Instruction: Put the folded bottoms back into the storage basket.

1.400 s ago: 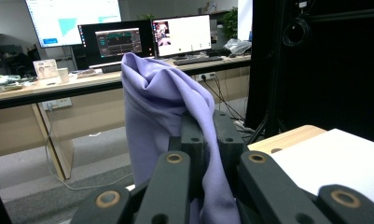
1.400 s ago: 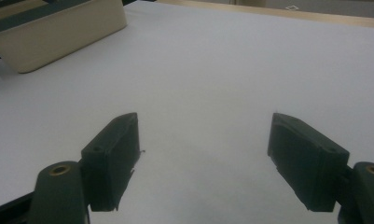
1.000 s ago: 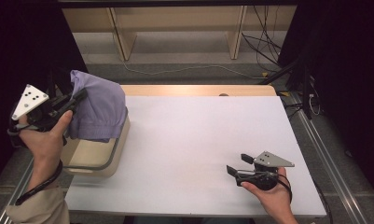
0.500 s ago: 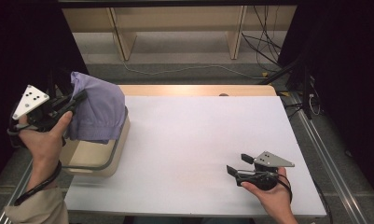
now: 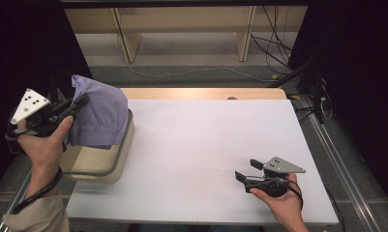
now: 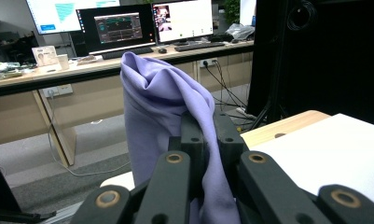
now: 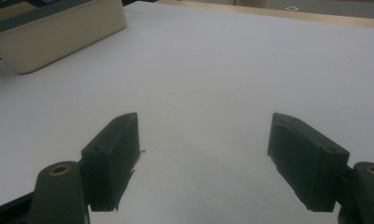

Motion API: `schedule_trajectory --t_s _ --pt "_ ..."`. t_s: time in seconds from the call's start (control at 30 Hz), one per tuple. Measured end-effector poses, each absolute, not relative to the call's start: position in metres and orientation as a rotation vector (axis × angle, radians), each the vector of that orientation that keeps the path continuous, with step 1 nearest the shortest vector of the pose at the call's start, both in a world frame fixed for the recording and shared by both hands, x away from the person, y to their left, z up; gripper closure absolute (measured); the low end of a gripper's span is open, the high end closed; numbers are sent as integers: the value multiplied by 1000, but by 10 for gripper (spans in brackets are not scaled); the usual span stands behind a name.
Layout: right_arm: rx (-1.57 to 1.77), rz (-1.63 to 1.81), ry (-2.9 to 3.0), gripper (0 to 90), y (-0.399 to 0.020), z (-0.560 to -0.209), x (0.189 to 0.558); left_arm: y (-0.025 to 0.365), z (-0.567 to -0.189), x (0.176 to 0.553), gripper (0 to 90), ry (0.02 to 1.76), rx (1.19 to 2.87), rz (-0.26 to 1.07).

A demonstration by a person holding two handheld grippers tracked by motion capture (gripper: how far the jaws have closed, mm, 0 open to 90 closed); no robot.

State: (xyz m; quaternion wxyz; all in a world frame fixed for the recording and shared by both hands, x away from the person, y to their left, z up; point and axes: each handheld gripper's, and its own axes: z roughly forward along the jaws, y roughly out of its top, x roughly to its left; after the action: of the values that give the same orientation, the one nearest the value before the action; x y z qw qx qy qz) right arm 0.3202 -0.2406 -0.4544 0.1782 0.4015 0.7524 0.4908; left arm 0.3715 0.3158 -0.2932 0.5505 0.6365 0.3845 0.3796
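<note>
A rectangular plastic basin (image 5: pixel 115 162) sits at the left edge of the flat table board (image 5: pixel 201 145). Above it hangs a crumpled cloth (image 5: pixel 97 116), pinched in the left gripper (image 5: pixel 80 103) just left of it. The right gripper (image 5: pixel 245 170) rests well apart, near the board's front right corner.
</note>
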Motion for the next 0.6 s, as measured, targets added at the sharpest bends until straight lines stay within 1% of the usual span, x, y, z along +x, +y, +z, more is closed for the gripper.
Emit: schedule_trajectory --t_s 0.6 --pt "1136 1387 2128 260 -240 -454 320 319 -292 365 849 901 1508 904"
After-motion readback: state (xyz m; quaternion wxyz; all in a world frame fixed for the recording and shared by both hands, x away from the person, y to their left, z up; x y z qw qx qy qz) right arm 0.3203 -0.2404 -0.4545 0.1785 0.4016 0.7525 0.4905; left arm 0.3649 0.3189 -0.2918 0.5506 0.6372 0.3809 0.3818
